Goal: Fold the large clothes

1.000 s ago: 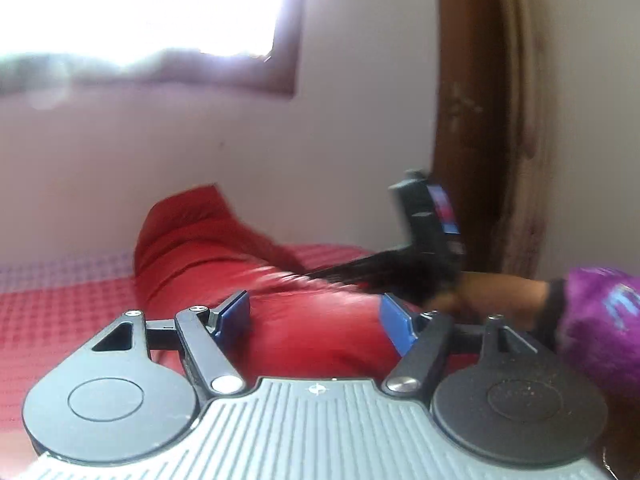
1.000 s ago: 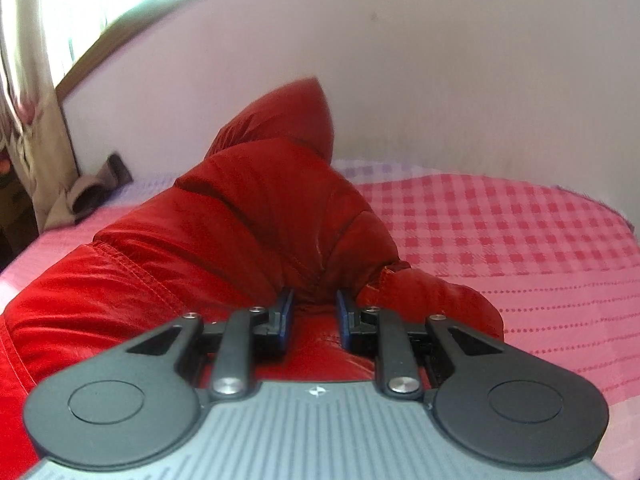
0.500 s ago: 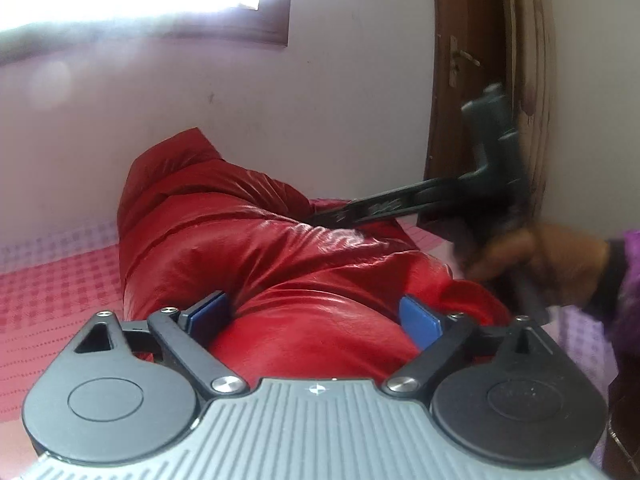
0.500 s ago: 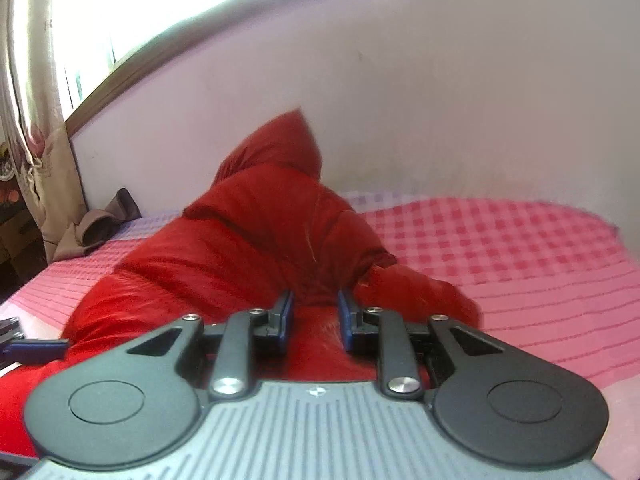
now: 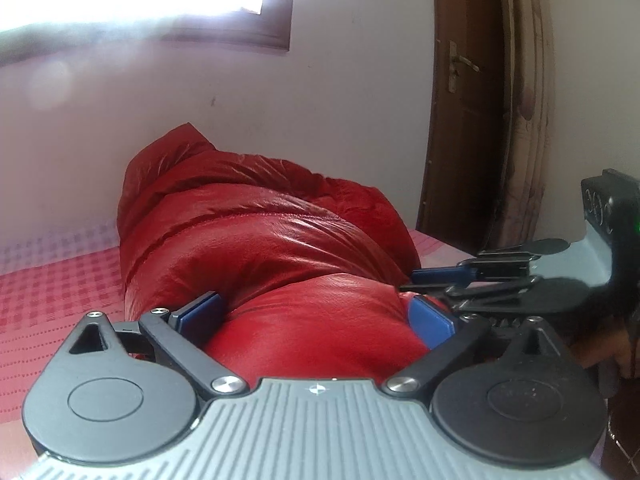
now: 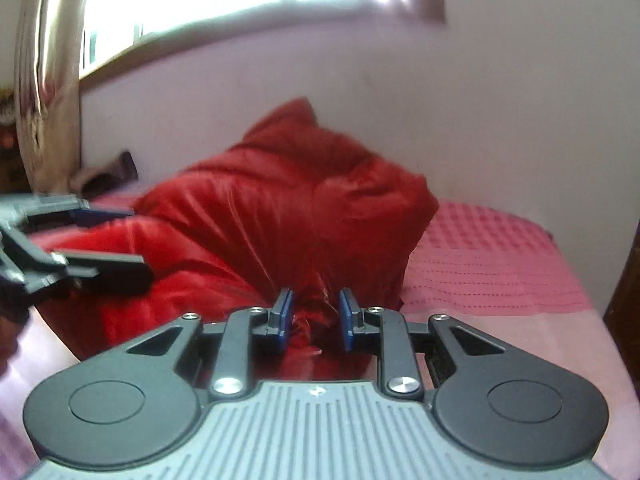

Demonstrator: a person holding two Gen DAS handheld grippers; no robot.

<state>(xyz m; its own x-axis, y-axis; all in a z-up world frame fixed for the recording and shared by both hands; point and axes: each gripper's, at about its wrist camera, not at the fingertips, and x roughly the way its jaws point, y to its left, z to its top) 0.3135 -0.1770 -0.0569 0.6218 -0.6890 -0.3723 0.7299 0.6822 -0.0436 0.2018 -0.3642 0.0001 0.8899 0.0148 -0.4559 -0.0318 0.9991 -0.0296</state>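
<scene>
Red puffer jacket (image 5: 260, 240) on pink bed (image 6: 500, 264), left tool (image 5: 316, 316) opening wide around a fold, right tool (image 6: 314, 316) pinching jacket fabric, door (image 5: 460, 100) in left view only.

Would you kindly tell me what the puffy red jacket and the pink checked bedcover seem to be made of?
Puffy red jacket: likely glossy nylon or polyester shell with padding; it shines, wrinkles finely, and bulges between stitched seams.
Pink checked bedcover: apparently matte woven cotton, with a raised waffle-like check.
</scene>
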